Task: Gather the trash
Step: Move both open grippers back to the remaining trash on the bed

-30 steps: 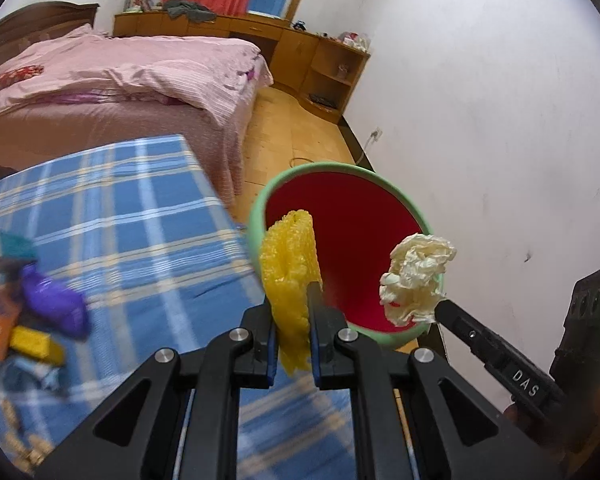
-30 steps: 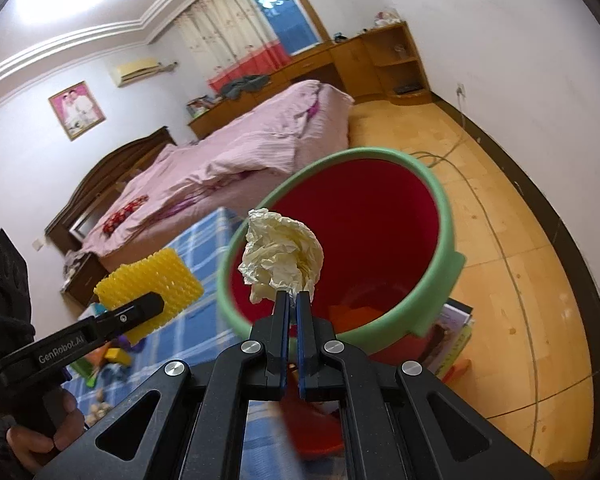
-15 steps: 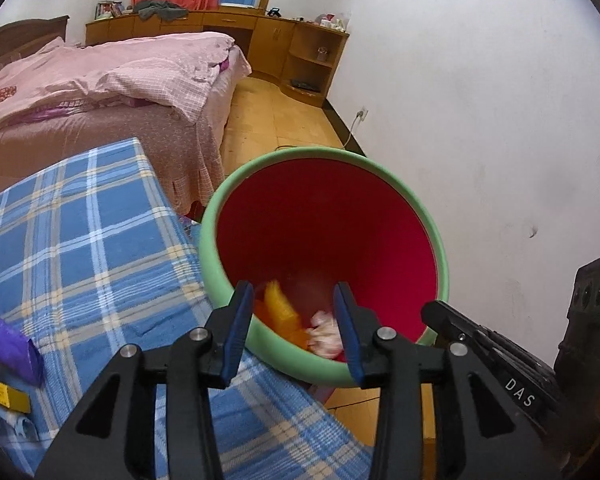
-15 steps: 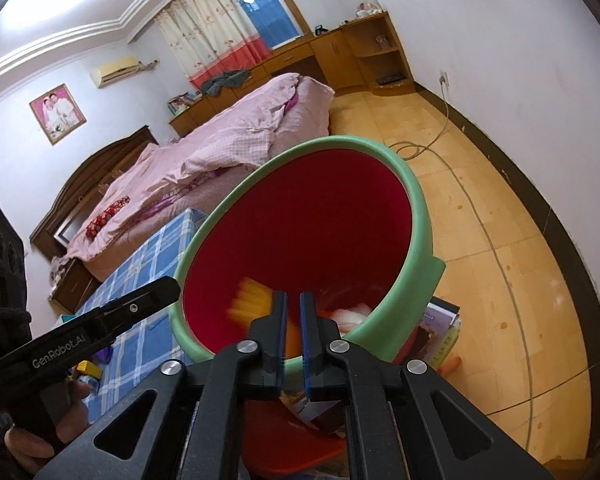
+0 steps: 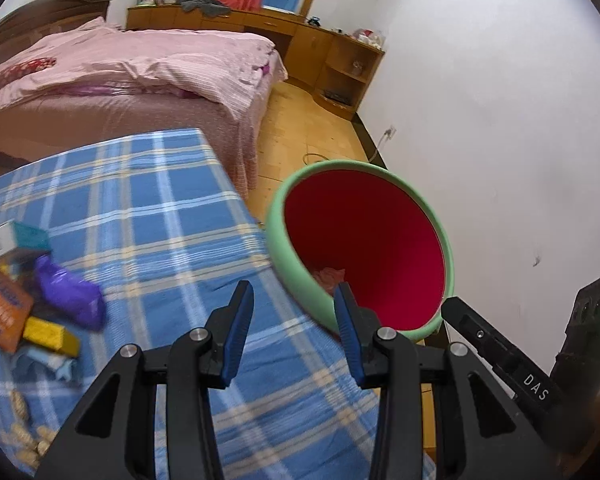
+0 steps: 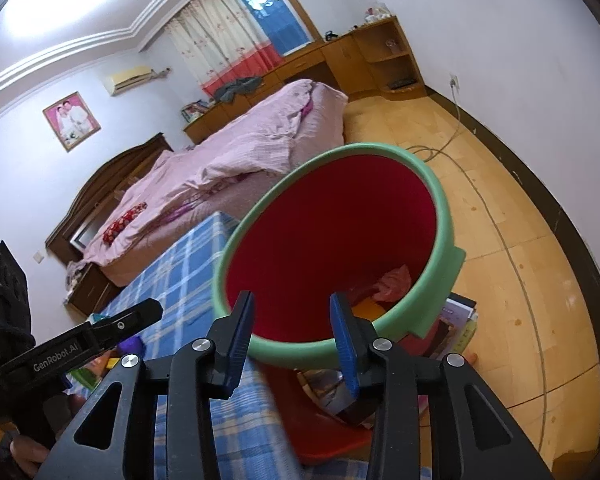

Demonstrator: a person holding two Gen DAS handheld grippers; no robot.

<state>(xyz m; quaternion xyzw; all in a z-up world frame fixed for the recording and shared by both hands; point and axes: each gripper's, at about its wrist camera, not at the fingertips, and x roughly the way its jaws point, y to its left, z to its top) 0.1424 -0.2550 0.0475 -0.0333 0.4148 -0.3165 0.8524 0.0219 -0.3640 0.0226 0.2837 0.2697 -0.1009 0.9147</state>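
Opening, both tools [image 5: 294,332] [image 6: 292,332] empty | bin [image 6: 444,216] red inside, green rim, crumpled trash [image 6: 394,282]

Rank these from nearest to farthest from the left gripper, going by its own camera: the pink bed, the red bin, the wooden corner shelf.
From the open left gripper:
1. Red bin, just ahead, slightly right.
2. Pink bed, beyond the checked cloth, upper left.
3. Wooden corner shelf, against the far wall, upper right.

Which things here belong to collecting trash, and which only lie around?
Job:
- red bin
- crumpled paper in the bin
- purple wrapper
- yellow packet
- left gripper

Lying about:
- pink bed
- wooden shelves
- floor cable
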